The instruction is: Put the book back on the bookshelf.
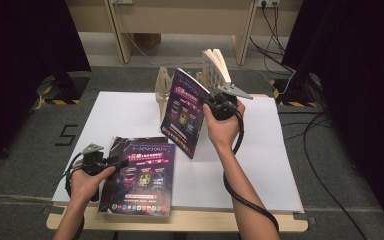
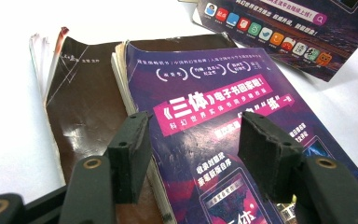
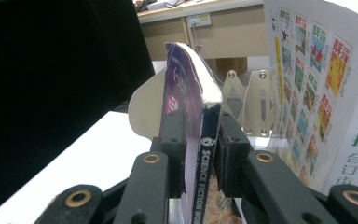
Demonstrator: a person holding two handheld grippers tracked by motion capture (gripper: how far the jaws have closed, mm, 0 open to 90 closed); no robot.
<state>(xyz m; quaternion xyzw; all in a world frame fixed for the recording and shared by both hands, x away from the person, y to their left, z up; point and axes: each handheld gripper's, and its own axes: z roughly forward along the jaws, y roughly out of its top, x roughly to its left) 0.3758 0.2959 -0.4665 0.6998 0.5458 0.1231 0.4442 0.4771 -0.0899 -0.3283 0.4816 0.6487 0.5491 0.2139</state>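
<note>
A purple magazine (image 1: 181, 112) stands tilted on its lower edge over the white board, just in front of a wooden book rack (image 1: 162, 86). My right gripper (image 1: 206, 100) is shut on its spine; in the right gripper view the gripper (image 3: 200, 154) has both pads pressed against the spine of the magazine (image 3: 186, 79). At the front left lies a second purple magazine (image 1: 142, 177) on top of a brown book (image 1: 111, 150). My left gripper (image 1: 119, 161) hovers over that stack's left edge, and in the left gripper view the gripper (image 2: 198, 149) stands open above the cover (image 2: 205, 107).
A white book (image 1: 215, 64) with small printed covers stands in the rack; it rises close at the right in the right gripper view as the white book (image 3: 317, 93). The white board (image 1: 260, 165) covers most of the table. Black curtains flank both sides, and cables run across the floor at the right.
</note>
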